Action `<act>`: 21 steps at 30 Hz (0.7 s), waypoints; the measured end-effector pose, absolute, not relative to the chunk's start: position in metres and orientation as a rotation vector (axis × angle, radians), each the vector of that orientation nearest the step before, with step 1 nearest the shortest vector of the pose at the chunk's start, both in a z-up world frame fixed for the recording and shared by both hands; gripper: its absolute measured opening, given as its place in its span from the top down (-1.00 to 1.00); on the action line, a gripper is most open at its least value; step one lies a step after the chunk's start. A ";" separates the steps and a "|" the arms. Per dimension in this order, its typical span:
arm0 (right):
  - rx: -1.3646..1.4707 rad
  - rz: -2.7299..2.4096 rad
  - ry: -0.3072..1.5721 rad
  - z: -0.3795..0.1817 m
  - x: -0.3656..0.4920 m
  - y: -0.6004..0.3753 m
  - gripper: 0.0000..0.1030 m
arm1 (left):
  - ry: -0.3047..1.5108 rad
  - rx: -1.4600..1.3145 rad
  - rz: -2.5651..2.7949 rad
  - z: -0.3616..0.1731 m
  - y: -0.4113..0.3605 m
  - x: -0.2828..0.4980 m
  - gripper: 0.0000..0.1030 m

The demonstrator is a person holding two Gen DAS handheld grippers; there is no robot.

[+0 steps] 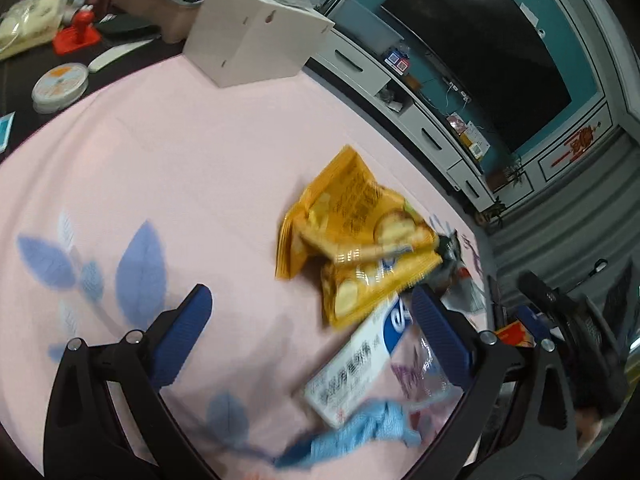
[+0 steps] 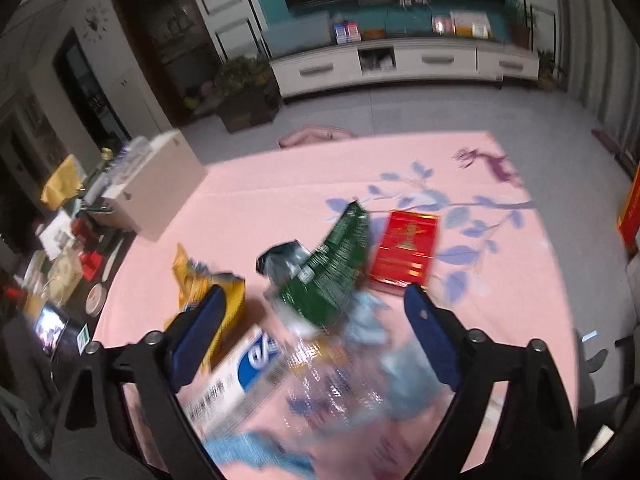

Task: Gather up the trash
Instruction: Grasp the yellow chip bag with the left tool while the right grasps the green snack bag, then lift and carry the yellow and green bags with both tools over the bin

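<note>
Trash lies scattered on a pink tablecloth. A yellow snack bag rests ahead of my left gripper, which is open with nothing between its blue fingers. A white and blue toothpaste box and a light blue cloth lie just below the bag. In the right wrist view, my right gripper stands open over a green wrapper, the toothpaste box, clear crinkled plastic and the yellow bag. Nothing is pressed between its pads.
A red box lies beyond the green wrapper. A white cardboard box stands at the cloth's far corner, with cluttered dark table to its left. A white TV cabinet lines the far wall.
</note>
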State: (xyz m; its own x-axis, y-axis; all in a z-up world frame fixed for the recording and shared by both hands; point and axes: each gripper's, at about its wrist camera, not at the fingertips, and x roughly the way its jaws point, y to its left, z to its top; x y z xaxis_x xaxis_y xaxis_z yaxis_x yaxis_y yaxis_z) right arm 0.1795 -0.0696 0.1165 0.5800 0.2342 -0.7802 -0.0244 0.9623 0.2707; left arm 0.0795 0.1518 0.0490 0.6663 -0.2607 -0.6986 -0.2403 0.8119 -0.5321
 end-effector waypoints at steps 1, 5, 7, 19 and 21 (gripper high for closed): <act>0.255 0.149 0.963 0.109 0.188 -0.068 -0.59 | 0.833 -0.625 -0.015 0.050 0.149 0.088 -0.93; 0.271 0.113 1.026 0.080 0.207 -0.064 -0.22 | 0.832 -0.608 -0.076 0.043 0.136 0.108 -0.93; 0.270 0.127 1.038 0.072 0.211 -0.064 0.12 | 0.859 -0.571 -0.106 0.036 0.127 0.118 -0.93; 0.251 0.201 1.018 0.073 0.191 -0.064 0.69 | 0.916 -0.551 -0.142 0.007 0.110 0.146 0.48; 0.253 0.204 1.014 0.076 0.186 -0.066 0.70 | 0.911 -0.548 -0.145 0.007 0.109 0.145 0.53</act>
State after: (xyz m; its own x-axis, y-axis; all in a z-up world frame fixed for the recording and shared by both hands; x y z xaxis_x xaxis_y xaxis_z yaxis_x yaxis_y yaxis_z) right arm 0.1862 -0.0657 0.0759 0.5140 0.2846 -0.8092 -0.0511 0.9518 0.3023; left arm 0.1454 0.1087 0.0072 0.6139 -0.3452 -0.7100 -0.1076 0.8544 -0.5084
